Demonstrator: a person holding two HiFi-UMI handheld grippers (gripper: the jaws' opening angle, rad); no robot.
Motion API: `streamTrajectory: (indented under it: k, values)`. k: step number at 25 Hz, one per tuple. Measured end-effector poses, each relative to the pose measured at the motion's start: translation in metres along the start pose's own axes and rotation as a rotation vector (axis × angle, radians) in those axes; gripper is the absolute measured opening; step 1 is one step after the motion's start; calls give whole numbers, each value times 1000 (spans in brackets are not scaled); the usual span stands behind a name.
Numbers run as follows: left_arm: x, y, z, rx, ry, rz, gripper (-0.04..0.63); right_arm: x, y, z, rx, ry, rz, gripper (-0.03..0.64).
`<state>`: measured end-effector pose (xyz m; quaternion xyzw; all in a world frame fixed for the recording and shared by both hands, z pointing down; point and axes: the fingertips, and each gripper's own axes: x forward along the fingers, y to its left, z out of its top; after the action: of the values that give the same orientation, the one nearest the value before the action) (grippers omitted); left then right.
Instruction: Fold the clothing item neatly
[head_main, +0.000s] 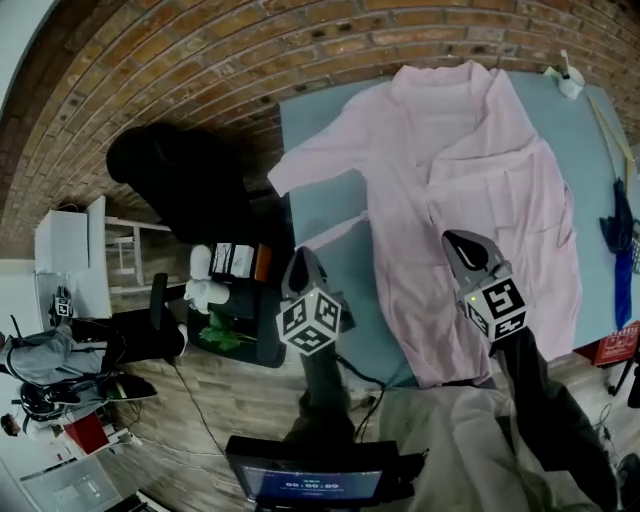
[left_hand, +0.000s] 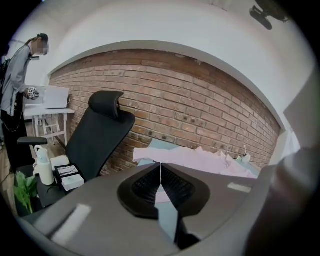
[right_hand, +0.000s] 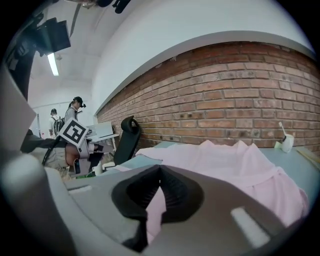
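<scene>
The pale pink cotton shirt (head_main: 480, 200) lies spread open on the light blue counter (head_main: 320, 120). It fills the upper centre and right of the head view. One short sleeve reaches toward the left edge of the counter, and the near hem lies close to the person at the bottom of the frame. It looks flat and unfolded, probably so that each edge can be found before the first fold, which I judge has not yet been made.

The left tongs (head_main: 303, 258) hang at centre frame over the counter's left border, just below that sleeve and clear of the cloth. In the left gripper view their dark ribbed pads (left_hand: 172, 186) meet along a thin line with nothing between them, so they are clenched and empty.

The right tongs (head_main: 462, 243) hover above the middle of the shirt, right of centre. Their own view shows the jaws (right_hand: 160, 170) pressed together at the tip, with pink fabric visible only beyond them and none caught in the pinch.

Both forearms rise from the bottom of the head view, and both tools tip gently downward toward the brick wall (head_main: 220, 60) behind the counter. A black office chair (head_main: 180, 190) stands left of the counter, well away from the work.
</scene>
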<state>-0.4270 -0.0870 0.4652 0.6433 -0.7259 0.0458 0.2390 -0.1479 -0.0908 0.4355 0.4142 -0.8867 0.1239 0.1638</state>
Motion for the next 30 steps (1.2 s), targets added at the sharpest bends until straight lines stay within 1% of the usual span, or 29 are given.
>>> streamTrajectory:
  k: [3, 5, 7, 9, 11, 13, 15, 16, 17, 20, 21, 22, 23, 24, 25, 27, 28, 29, 30]
  values:
    - [28, 19, 9, 8, 5, 1, 19, 45, 23, 23, -19, -19, 50, 2]
    - [47, 31, 13, -9, 7, -6, 36, 73, 39, 36, -33, -26, 94, 2]
    - [69, 45, 18, -56, 3, -26, 98, 96, 52, 46, -50, -26, 129, 2]
    - [93, 59, 19, -92, 20, -45, 168, 116, 61, 53, -61, -22, 153, 2]
    - [116, 74, 17, -100, 46, -53, 195, 132, 67, 54, -62, -15, 172, 2]
    - [137, 89, 14, -121, 56, -52, 237, 144, 69, 51, -50, 0, 185, 2]
    - [159, 100, 10, -169, 65, -66, 345, 152, 69, 44, -34, 21, 190, 2]
    - [170, 103, 7, -199, 77, -84, 446, 156, 67, 40, -35, 32, 191, 2]
    - [181, 103, 2, -234, 93, -112, 456, 159, 65, 34, -38, 43, 191, 2]
    - [208, 104, -7, -370, 144, -221, 456, 166, 63, 21, -23, 69, 185, 2]
    - [215, 106, -7, -403, 154, -244, 456, 167, 63, 18, -17, 78, 182, 2]
    - [222, 108, -7, -423, 166, -262, 453, 169, 62, 16, -15, 86, 180, 2]
    - [228, 108, -8, -432, 185, -284, 431, 170, 61, 13, -18, 91, 178, 2]
    - [234, 105, -10, -435, 210, -320, 388, 170, 59, 11, -17, 94, 175, 2]
    - [239, 98, -11, -427, 237, -367, 348, 170, 56, 10, -14, 95, 170, 2]
    - [243, 83, -9, -370, 262, -446, 191, 169, 50, 6, -11, 94, 158, 2]
    - [242, 77, -5, -324, 255, -457, 150, 167, 48, 4, -10, 95, 150, 2]
    - [240, 75, 1, -274, 238, -446, 88, 165, 47, 2, -10, 98, 143, 2]
    - [236, 74, 8, -227, 214, -420, 55, 161, 46, 1, -11, 101, 136, 2]
